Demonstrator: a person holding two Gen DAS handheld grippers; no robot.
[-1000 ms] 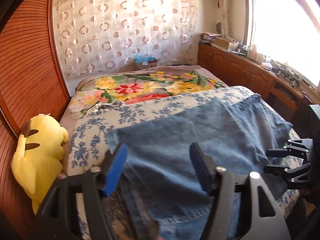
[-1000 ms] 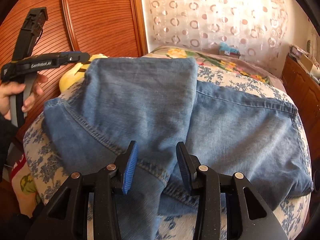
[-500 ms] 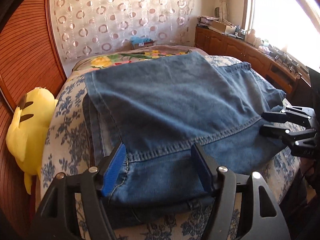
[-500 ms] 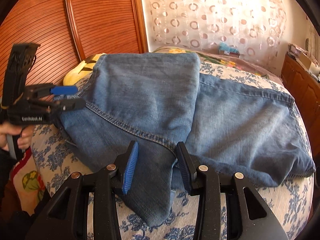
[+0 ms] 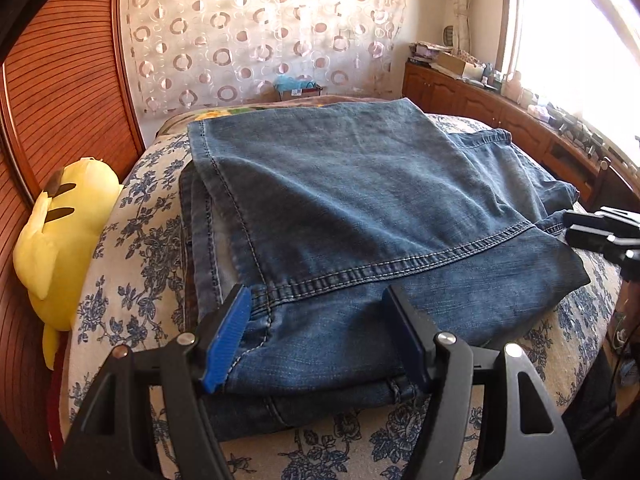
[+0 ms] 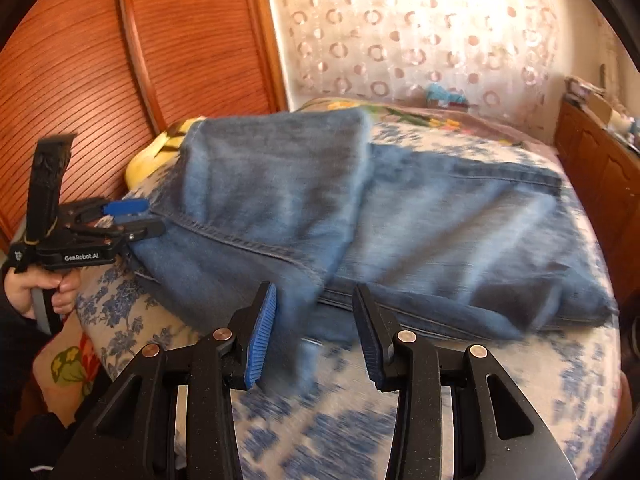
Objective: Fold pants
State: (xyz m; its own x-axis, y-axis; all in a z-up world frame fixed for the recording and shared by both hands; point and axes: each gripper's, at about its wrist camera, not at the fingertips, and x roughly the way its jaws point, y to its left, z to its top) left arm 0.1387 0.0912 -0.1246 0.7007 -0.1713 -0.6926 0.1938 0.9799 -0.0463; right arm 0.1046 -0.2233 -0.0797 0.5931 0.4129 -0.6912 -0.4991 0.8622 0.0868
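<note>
Denim pants [image 5: 360, 208]: lying folded over on the bed [image 5: 132, 264], near edge right in front of me
Left tool [image 5: 316, 336]: I'm hovering it with jaws apart, nothing pinched
Right tool [image 6: 314, 332]: also gaping, a blurry hanging flap sitting between the pads, not clamped
Plush [image 5: 56, 236]: yellow, chilling beside the bed

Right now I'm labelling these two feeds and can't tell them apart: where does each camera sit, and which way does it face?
Left wrist: on the left gripper, looking along its open fingers over the folded jeans toward the curtain; the right gripper shows at the right edge.
Right wrist: on the right gripper, looking across the jeans toward the wooden headboard; the left gripper and a hand show.
Shared: jeans, bed, curtain.
</note>
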